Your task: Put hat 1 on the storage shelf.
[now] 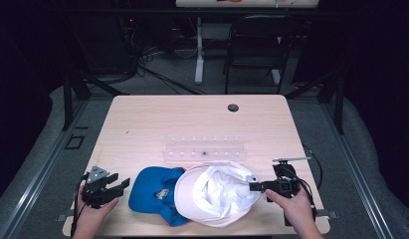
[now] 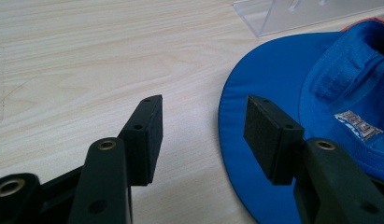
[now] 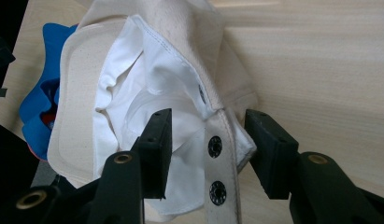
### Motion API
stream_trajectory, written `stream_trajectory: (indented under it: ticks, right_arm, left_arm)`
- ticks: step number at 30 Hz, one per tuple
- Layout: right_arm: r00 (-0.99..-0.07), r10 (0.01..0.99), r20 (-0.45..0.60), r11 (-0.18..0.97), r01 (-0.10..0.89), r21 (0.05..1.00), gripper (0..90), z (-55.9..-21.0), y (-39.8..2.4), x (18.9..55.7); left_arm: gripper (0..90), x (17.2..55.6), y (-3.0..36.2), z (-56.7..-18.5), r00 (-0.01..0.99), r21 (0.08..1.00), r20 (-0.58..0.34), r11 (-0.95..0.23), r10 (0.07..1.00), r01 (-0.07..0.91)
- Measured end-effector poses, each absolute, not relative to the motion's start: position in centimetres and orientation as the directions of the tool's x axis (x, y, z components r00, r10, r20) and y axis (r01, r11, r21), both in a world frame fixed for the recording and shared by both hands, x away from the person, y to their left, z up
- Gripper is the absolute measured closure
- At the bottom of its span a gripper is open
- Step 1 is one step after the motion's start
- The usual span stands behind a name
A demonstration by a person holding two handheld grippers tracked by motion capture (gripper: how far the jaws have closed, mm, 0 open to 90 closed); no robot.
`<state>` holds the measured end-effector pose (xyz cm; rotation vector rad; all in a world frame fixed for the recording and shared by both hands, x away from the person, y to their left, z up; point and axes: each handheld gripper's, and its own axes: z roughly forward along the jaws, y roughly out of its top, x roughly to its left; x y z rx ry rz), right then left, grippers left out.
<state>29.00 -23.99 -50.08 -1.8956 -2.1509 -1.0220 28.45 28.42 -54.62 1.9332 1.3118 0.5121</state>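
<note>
High view: a pale wooden table (image 1: 142,124) is seen from above, with two caps lying near its front edge. A white cap (image 1: 217,191), turned inside up, is taken as the landmark. Tucked partly beneath its left side lies a blue cap (image 1: 154,189). Just behind the white cap stands a clear plastic rack (image 1: 204,149); well behind it, a small dark grommet (image 1: 233,107) is set into the tabletop.

To the right of the white cap, the right gripper (image 1: 255,187) is held at the cap's back edge. In the right gripper view, its jaws stand apart, one on each side of the white cap's snap strap (image 3: 217,163), with a gap left on both sides; nothing is clamped yet. To the left of the white cap, beyond the blue one, the left gripper (image 1: 120,183) is held just above the table. In the left gripper view, its jaws are wide apart and empty, with the blue cap's brim (image 2: 255,79) just beside one pad.

The step in hand is judged to be the first grasp of the white cap by its strap. Next, the right jaws would need to be closed squarely on the strap before any lift, so that the cap is not dragged across the blue one.
</note>
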Motion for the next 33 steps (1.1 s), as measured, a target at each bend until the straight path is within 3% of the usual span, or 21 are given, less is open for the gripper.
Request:
stream_trajectory:
  ticks: [5,11,23,33]
  right_arm:
    - [-0.191,0.844,0.501,-0.009,0.929,0.370,62.5,-50.8,-23.7,29.2]
    - [-0.180,0.846,0.501,-0.006,0.938,0.346,79.4,-50.7,-23.8,29.2]
    - [-0.196,0.830,0.522,0.029,0.950,0.310,81.3,-49.2,-23.4,29.8]
    - [-0.133,0.713,0.689,-0.043,0.972,0.233,81.2,-47.7,-23.9,30.7]
  left_arm:
    - [48.2,28.5,28.4,-54.6,0.401,0.753,-0.073,-0.213,0.913,0.622]
    - [48.3,28.5,28.4,-54.7,0.401,0.753,-0.070,-0.216,0.913,0.622]
    - [48.5,28.5,28.5,-54.6,0.399,0.754,-0.067,-0.216,0.914,0.621]
    - [49.2,28.5,28.5,-54.7,0.403,0.755,-0.072,-0.214,0.912,0.620]
